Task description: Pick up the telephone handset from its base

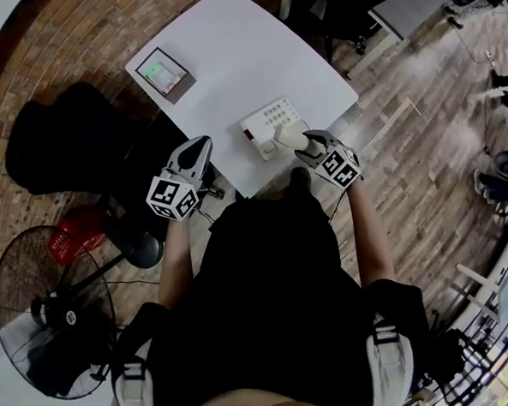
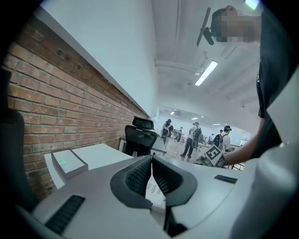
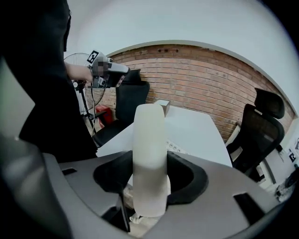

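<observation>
White handset (image 3: 149,154) sits pinched between your right gripper's (image 3: 150,177) jaws, its base (image 1: 267,123) just beneath them. You're mid-lift, I judge: next, raise it clear. Your left gripper (image 2: 150,175), off to the side, is pressed together, empty.

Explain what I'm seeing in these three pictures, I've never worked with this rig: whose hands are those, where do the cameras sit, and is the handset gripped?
There is no robot here: a person holds a two-jaw gripper in each hand. The head view looks down from the person's head at a white table. On it are a telephone base and a small box with a green screen. The other two pictures come from cameras that ride on each gripper and look along its jaws. The right gripper is clamped on the white handset, by the base. The left gripper is shut with nothing between its jaws, near the table's edge.
</observation>
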Tool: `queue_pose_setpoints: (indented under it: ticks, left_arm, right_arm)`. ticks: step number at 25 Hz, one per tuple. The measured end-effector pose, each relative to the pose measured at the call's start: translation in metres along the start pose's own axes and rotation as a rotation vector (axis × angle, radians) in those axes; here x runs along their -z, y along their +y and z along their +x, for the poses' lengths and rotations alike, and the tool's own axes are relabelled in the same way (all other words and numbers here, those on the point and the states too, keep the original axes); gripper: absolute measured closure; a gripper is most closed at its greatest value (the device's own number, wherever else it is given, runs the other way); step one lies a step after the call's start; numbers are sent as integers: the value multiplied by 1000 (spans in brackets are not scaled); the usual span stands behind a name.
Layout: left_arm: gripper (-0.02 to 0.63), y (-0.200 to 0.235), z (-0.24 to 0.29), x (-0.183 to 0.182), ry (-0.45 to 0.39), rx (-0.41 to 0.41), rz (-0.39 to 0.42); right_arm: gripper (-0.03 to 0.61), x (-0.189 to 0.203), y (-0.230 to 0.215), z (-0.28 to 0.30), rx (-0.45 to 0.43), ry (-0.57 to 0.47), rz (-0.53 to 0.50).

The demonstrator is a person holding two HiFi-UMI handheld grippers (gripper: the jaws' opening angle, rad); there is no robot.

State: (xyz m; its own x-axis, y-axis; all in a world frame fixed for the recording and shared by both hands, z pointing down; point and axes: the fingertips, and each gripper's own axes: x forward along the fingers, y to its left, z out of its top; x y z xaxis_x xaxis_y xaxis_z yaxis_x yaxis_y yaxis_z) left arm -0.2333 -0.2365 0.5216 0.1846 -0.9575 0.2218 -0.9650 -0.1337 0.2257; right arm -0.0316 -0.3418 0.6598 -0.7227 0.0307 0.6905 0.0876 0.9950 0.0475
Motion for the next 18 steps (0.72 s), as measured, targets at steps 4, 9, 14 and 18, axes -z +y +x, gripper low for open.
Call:
queue_pose_setpoints:
  ticks: [4, 9, 14, 18]
  left_arm:
    - [592, 0, 6, 4, 18, 46, 5]
    - [592, 5, 18, 2, 28, 104, 18]
    - [592, 6, 31, -3, 43, 174, 43]
    - [592, 2, 40, -6, 52, 233, 60]
  right_arm:
    - [370, -2, 1, -12, 68, -40, 93]
    - [370, -1, -2, -26, 158, -90, 192]
    - [370, -4, -4, -38, 251, -179, 321]
    - [370, -12, -1, -45, 310, -250, 418]
